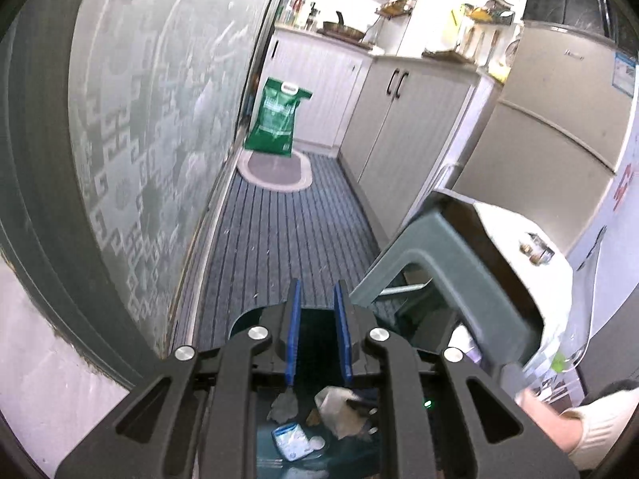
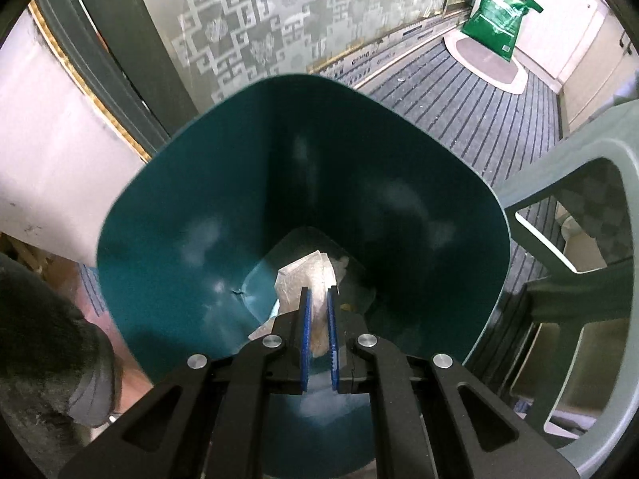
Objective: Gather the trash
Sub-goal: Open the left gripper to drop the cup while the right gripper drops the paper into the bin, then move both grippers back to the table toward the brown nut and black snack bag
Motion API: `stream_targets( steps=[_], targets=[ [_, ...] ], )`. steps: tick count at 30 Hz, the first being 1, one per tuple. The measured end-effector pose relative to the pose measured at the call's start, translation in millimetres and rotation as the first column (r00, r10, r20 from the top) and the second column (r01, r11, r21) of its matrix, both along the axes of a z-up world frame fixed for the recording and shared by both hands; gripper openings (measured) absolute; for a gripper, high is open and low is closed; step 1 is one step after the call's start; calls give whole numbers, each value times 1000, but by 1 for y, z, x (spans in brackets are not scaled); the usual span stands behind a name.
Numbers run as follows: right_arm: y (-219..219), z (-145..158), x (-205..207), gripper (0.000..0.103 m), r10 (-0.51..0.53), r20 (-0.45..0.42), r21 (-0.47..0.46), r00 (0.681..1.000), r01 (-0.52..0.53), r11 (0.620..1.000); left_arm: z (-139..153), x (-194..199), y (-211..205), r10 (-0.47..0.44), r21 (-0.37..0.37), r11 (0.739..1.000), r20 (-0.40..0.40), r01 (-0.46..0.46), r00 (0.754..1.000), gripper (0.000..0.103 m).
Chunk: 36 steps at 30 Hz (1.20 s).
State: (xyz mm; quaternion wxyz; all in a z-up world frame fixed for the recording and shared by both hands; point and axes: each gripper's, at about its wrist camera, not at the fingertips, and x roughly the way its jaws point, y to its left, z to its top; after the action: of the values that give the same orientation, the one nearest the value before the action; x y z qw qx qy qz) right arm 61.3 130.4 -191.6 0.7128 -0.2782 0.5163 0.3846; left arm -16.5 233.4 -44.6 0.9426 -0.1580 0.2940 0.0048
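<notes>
A teal trash bin [image 2: 191,207] fills the right wrist view, seen from above. My right gripper [image 2: 318,293] hangs inside its mouth, shut on a pale crumpled wrapper [image 2: 303,275] that sticks out past the blue pads. More scraps lie on the bin's bottom. In the left wrist view my left gripper [image 1: 318,289] is over the bin's rim [image 1: 243,317] and points out along the floor. Its blue pads stand a little apart with nothing between them. Under it, inside the bin, lie a blue and white packet [image 1: 291,441] and a grey tissue [image 1: 283,405].
A grey-green plastic stool [image 1: 439,247] [image 2: 579,183] stands right beside the bin, with a white bag [image 1: 519,239] on it. A patterned glass door [image 1: 151,119] runs along the left. Further off stand a green sack [image 1: 275,119], an oval mat [image 1: 275,167], cabinets [image 1: 399,127] and a fridge [image 1: 559,111]. A white sleeve [image 1: 599,427] shows at lower right.
</notes>
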Motion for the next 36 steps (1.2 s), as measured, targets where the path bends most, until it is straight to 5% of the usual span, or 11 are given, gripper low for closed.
stream_targets(
  steps=[8,28,36],
  targets=[
    [-5,-6,-6,28,11,0,1,1000,-11,1000,24,-4,-12,6,11,1000,89,-7,996,18],
    [-18,68,-25,28,56,47,185,997,-63,981,68,-6,-30,39,-14,999,245,-36,969,26],
    [-42,128,-24,28,32,131,294,991,-70,953,79,-6,-35,50,-25,999,294,-45,955,29]
  ],
)
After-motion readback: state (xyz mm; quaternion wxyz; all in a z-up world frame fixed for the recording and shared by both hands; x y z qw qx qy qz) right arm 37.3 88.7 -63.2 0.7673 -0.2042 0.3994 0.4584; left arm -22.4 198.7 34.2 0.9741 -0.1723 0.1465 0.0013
